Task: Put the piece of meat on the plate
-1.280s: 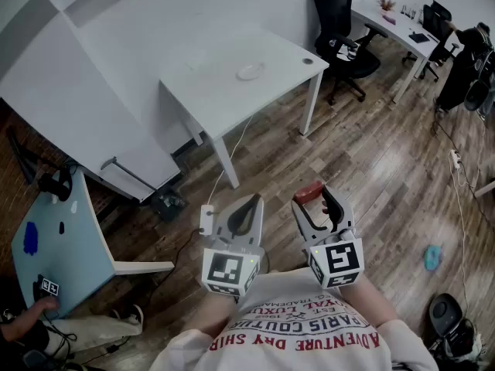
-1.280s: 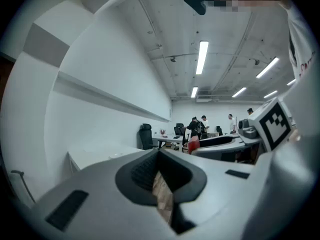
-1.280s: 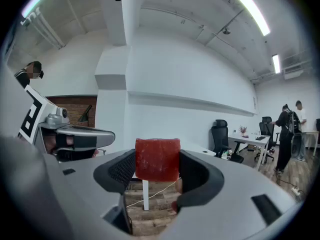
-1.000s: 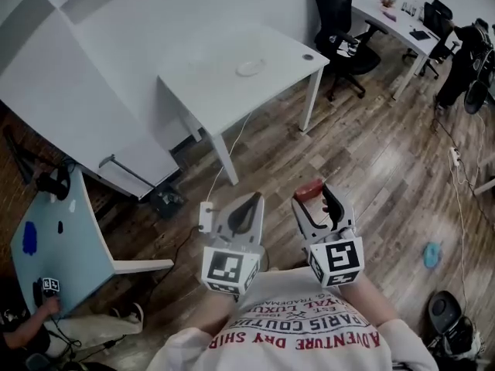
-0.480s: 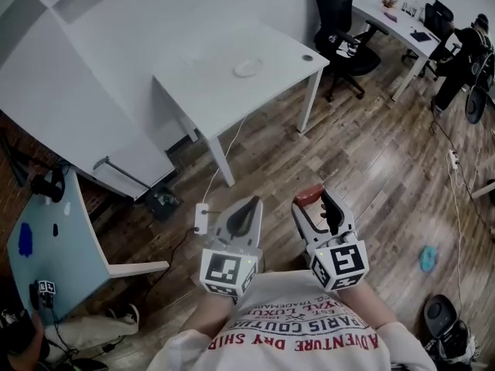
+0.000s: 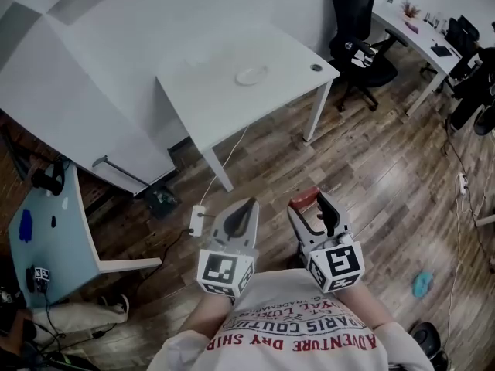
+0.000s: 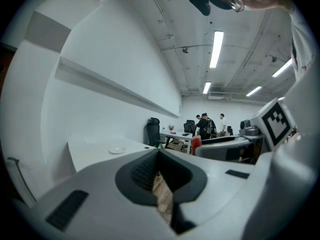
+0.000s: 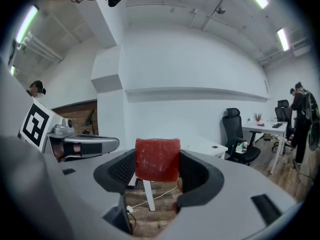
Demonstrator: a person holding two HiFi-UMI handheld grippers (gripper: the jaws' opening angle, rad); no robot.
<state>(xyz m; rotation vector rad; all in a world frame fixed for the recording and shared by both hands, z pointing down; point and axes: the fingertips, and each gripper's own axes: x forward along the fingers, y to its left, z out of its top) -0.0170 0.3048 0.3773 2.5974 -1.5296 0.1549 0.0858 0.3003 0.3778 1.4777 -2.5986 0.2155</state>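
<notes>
Head view: the right gripper (image 6: pixel 312 201) pinches the meat (image 6: pixel 306 198), a red block, at its tips. It is held close in front of the person's shirt, over the wooden floor. The left gripper (image 6: pixel 244 207) sits just beside it, pressed together and carrying nothing. The plate (image 6: pixel 251 75) lies on the white bench (image 6: pixel 209 91), well apart from both grippers. It is straight ahead of the left one, and ahead and somewhat left of the right one.

Left gripper view: the jaws meet with nothing between them. The plate shows small on the bench, beyond and to the left.

Right gripper view: the meat stands upright between the jaws, clamped on both sides, with a bench leg beyond it.

The carry looks barely begun. The right gripper must travel forward, leftward and above the bench top before it can release.
</notes>
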